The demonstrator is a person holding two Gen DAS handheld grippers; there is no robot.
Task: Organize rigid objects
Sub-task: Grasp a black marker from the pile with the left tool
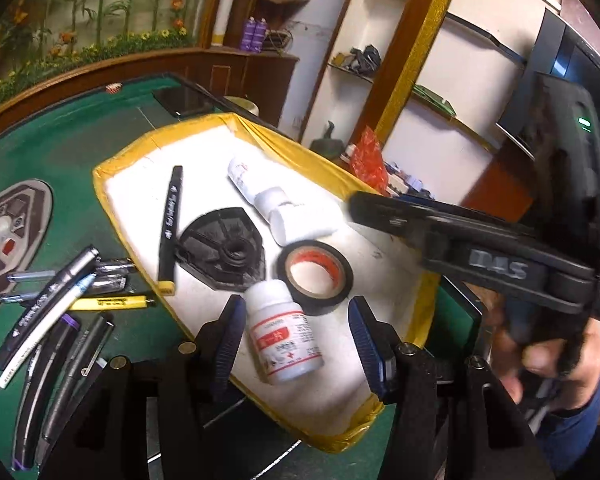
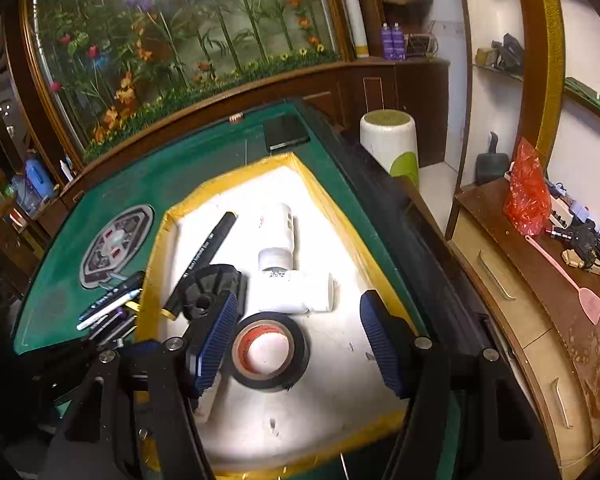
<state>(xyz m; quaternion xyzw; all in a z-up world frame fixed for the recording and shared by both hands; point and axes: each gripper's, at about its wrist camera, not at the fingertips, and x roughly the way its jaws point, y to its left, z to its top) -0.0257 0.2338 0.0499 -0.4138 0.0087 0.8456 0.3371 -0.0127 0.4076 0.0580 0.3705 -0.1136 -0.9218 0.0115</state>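
Observation:
A white tray with a yellow rim [image 1: 112, 168] [image 2: 160, 240] lies on the green table. In it are a black marker [image 1: 170, 224] [image 2: 210, 252], a black plastic disc [image 1: 220, 252] [image 2: 208, 284], two white tubes [image 1: 256, 188] [image 2: 278, 236], a black tape roll [image 1: 315, 276] [image 2: 270, 350] and a white pill bottle [image 1: 286, 338]. My left gripper [image 1: 296, 340] is open, its fingers either side of the pill bottle. My right gripper [image 2: 300, 340] is open above the tape roll; it also shows in the left wrist view [image 1: 460, 248].
Several pens and markers [image 1: 52, 320] [image 2: 108, 308] lie on the green felt left of the tray. A grey emblem [image 1: 8, 236] [image 2: 116, 240] is set in the table. A black phone [image 2: 286, 132] lies at the far edge. A wooden cabinet [image 2: 540, 300] stands at right.

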